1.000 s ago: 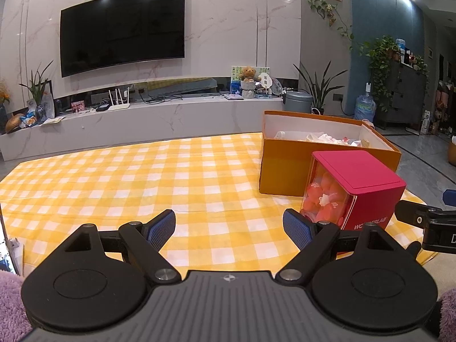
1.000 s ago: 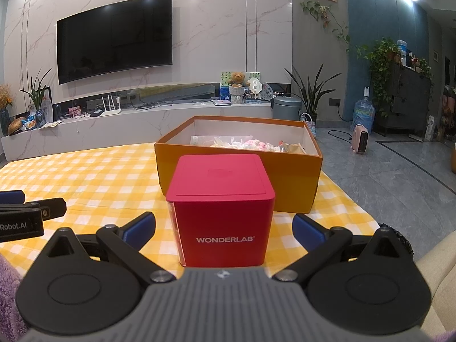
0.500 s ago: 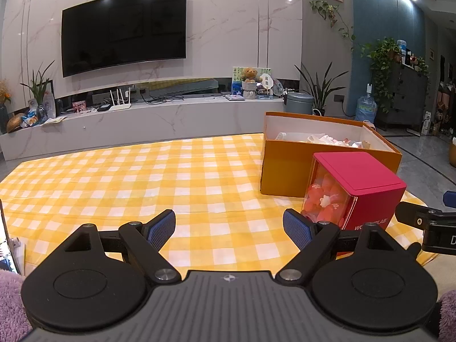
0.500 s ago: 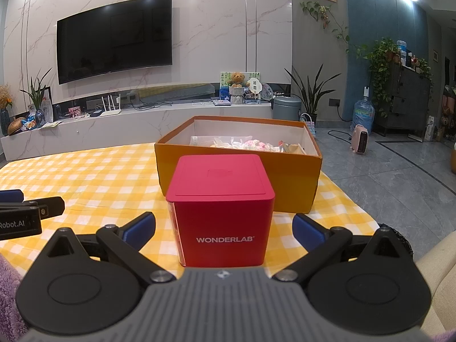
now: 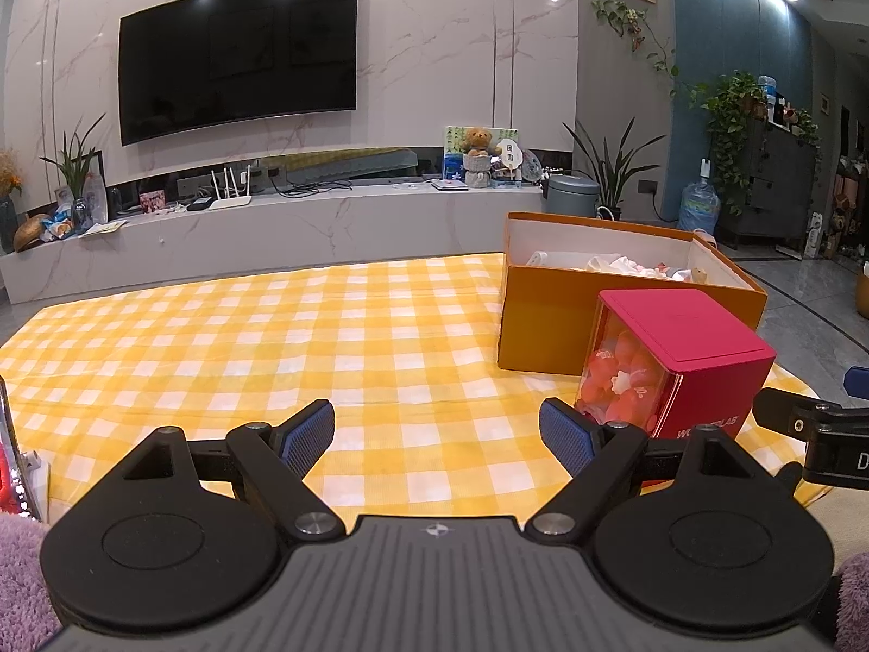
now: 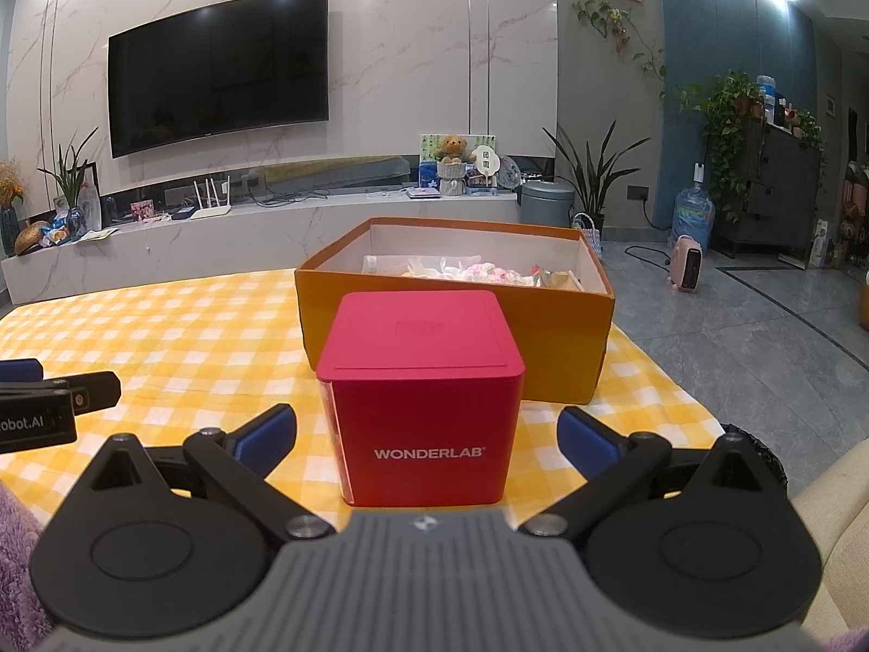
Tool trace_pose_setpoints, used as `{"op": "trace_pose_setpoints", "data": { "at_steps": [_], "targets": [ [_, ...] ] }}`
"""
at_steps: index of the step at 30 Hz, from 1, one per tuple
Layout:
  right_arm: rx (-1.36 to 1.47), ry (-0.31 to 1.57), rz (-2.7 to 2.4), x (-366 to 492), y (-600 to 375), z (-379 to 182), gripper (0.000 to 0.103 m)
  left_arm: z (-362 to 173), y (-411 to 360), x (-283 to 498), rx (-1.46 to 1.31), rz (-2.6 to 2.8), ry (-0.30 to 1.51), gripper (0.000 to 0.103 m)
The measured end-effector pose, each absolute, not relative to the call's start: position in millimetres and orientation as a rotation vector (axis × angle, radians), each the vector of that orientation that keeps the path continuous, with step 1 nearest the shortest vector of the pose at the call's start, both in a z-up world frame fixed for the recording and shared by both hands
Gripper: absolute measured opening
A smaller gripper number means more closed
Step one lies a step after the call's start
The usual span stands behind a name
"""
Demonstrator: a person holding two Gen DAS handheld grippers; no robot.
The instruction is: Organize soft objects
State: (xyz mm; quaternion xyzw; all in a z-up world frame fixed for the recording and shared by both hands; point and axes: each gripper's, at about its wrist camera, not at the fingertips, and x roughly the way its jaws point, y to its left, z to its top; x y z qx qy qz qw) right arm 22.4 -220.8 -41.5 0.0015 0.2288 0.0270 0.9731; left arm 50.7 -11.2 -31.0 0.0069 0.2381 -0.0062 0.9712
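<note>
Yellow-and-white checked cloth (image 5: 326, 337) covers the work surface, with a marble TV wall and low console behind. Left wrist view: the left gripper (image 5: 437, 437) hovers above the cloth, its blue-padded fingers spread wide with nothing between them. A broad stretch of bare cloth lies ahead and to the left, out to the far edge. At right stands the orange box (image 5: 548, 326), open-topped, with pale soft items (image 5: 624, 266) inside. Just in front of it sits the red cube container (image 5: 700, 358), its clear side showing pink soft pieces; it appears close to the box wall, though contact cannot be confirmed. The cloth's right edge runs just beyond the cube, tiled floor past it.

Right wrist view: the right gripper (image 6: 426, 437) faces the red cube container (image 6: 421, 396) squarely, fingers parted wide on either side of it and not touching its walls. The orange box (image 6: 565, 348) stands directly behind. The left gripper's tip shows at the left margin, well apart from the cube, open cloth between. At right the cloth's edge gives way to floor.
</note>
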Motion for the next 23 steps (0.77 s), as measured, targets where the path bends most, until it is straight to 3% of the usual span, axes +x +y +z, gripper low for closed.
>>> {"op": "trace_pose_setpoints", "data": {
  "at_steps": [23],
  "targets": [
    [0.002, 0.471, 0.056, 20.9, -221.6, -42.7, 0.1, -29.7, -14.1, 44.3, 0.013, -0.005, 0.484, 0.1]
  ]
}}
